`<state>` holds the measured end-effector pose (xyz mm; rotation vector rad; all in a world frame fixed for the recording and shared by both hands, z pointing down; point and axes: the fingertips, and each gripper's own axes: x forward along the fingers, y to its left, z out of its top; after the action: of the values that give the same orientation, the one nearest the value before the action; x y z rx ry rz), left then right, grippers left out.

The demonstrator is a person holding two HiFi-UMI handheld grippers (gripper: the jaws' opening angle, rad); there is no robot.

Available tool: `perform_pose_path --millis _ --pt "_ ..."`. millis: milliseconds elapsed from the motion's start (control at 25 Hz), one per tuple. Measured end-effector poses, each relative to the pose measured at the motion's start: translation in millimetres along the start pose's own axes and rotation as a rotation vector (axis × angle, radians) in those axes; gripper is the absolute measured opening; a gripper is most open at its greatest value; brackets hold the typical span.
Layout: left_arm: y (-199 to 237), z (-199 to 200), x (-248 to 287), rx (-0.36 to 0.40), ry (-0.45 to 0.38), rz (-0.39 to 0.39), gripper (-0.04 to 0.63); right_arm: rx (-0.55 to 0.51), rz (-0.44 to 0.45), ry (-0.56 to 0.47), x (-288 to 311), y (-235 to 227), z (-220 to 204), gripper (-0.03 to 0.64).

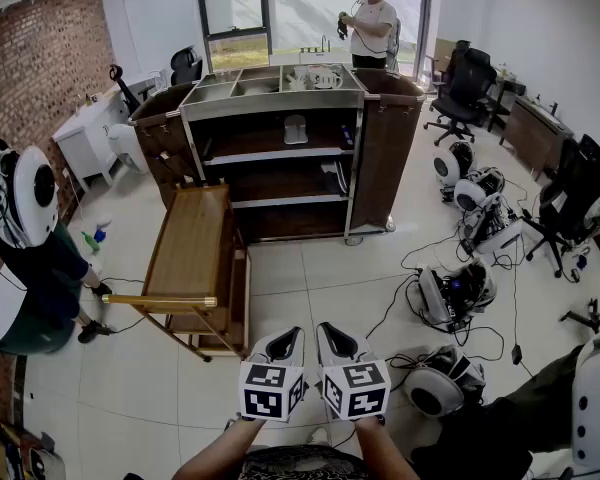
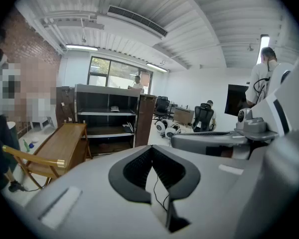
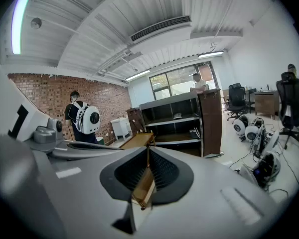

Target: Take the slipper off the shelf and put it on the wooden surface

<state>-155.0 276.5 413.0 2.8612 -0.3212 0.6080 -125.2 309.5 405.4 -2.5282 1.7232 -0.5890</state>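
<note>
White-tiled floor (image 1: 300, 268) of a workroom, brick wall (image 1: 40, 58) along its left side; at mid-room I see a dark shelf unit (image 1: 270, 103) with open tiers.

Slipper (image 1: 295, 128) — pale, lying flat near the middle of the upper tier; nothing touches it. On the tier below lies a dark item (image 1: 332, 178), too small for me to name.

Wooden surface (image 1: 190, 238) — the top of a cart standing just beside the unit's left front corner, its long side running toward me.

My left gripper (image 1: 292, 332) and right gripper (image 1: 326, 330) sit side by side at the bottom of the head view; both aim toward the unit and are well apart from it and from the cart.

Left gripper view: jaws together at the tips, nothing between them; floor and a cable show through the slit behind the tips. Right gripper view: jaws likewise together, holding nothing; the cart's wood shows through the slit.

One person (image 1: 372, 23) stands behind the unit; another, wearing a white backpack (image 1: 25, 203), stands at the left by the brick wall. Office chairs (image 1: 465, 83) and round white devices (image 1: 450, 298) with cables occupy the floor at the right.
</note>
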Motion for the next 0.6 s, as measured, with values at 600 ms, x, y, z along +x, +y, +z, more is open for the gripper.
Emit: perform_pose_path --millis 600 --pt "-3 42 105 0.008 -0.041 -0.030 0.021 -0.014 0.009 -0.010 58 -77 31 0.000"
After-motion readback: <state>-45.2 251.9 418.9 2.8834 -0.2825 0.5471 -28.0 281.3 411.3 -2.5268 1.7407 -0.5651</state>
